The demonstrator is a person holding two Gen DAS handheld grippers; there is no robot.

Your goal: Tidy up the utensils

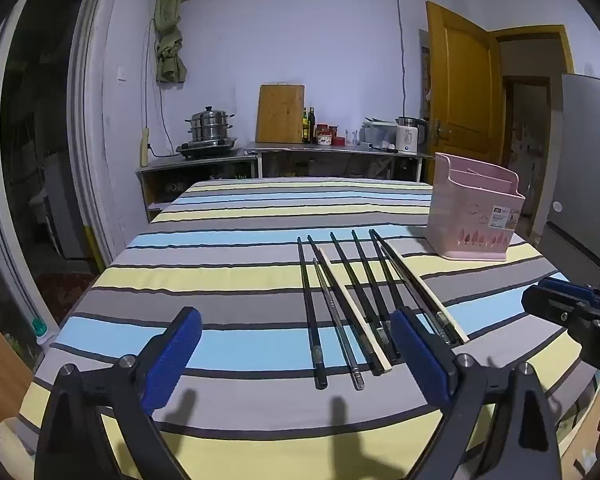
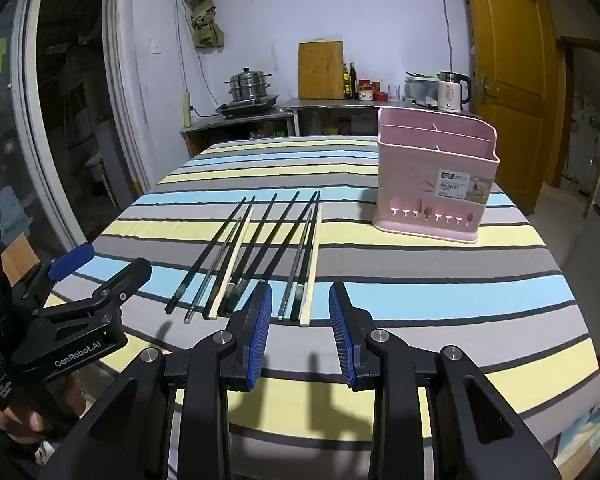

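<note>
Several chopsticks [image 1: 352,304] [image 2: 260,252], black, metal and cream, lie side by side on the striped tablecloth [image 1: 220,272] [image 2: 440,280]. A pink utensil basket [image 1: 474,208] [image 2: 434,184] with dividers stands upright beyond them to the right; I see nothing in it. My left gripper [image 1: 296,332] hovers wide open just before the near ends of the chopsticks, nothing between its blue pads [image 1: 172,360]. My right gripper [image 2: 300,312] is open with a narrower gap, above the near ends of the rightmost chopsticks, holding nothing. The left gripper [image 2: 80,276] also shows at the left of the right wrist view.
A kitchen counter [image 1: 300,152] behind the table carries a steamer pot [image 1: 210,126], a cutting board [image 1: 280,114], bottles and a kettle [image 1: 410,134]. A wooden door [image 1: 460,88] stands open at the right. A grey fridge [image 1: 588,168] is near the table's right side.
</note>
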